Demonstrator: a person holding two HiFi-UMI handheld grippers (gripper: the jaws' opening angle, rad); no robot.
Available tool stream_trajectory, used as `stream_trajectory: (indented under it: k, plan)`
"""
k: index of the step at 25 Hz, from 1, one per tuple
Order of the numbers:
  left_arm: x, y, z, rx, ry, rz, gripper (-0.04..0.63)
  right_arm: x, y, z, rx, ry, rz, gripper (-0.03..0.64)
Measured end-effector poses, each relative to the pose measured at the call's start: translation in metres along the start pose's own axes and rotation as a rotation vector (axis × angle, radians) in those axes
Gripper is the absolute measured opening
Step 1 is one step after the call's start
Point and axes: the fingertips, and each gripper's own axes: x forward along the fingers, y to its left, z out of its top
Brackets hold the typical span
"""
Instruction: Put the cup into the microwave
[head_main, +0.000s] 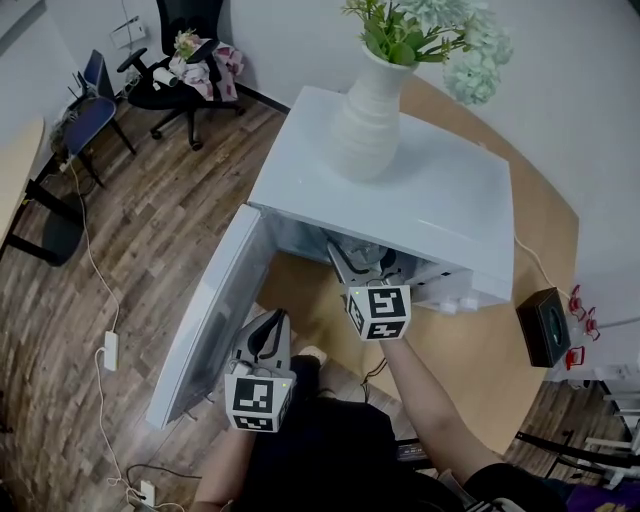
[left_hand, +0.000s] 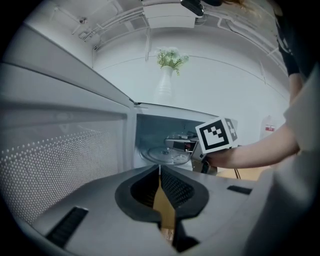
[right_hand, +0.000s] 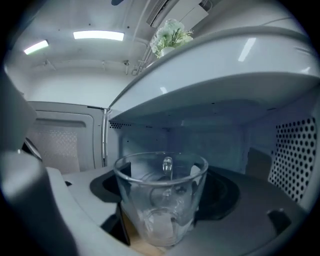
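The microwave door stands swung wide to the left. The left gripper hangs low in front of it, its fingers pressed together on nothing, well back from the opening. To its right, the right gripper is at the mouth of the microwave, its fingers clamped on the glass cup. The cup is upright, rim up, with its handle on the far side toward the cavity. It sits at the threshold, under the top edge of the opening. The glass turntable lies straight ahead of the cup and lower. I judge the coming move to be a short push forward and a lowering, and the right gripper is far the nearer one. The microwave sits on a wooden desk, with a white vase of flowers on its top. A wood floor spreads to the left, with an office chair well apart.
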Motion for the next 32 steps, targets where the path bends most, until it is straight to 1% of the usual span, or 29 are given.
stream_trajectory:
  k: [5,15,24,28,32]
  plan:
    - [0.0,0.004,0.0,-0.015,-0.002,0.007,0.009,0.018,0.002,-0.004,-0.039,0.014,0.019,0.367]
    - [0.0,0.009,-0.003,-0.032,0.009,0.005,0.009,0.045,-0.003,-0.006,-0.055,0.023,0.025,0.367]
    - [0.002,0.008,-0.002,-0.029,0.014,-0.005,0.009,0.052,-0.008,-0.009,-0.022,0.02,0.041,0.367]
    - [0.001,0.008,-0.003,-0.028,0.01,-0.001,0.009,0.05,-0.011,-0.012,0.016,0.015,0.043,0.365]
    - [-0.002,0.009,-0.007,-0.034,0.018,0.002,0.009,0.048,-0.013,-0.012,0.017,0.012,0.043,0.365]
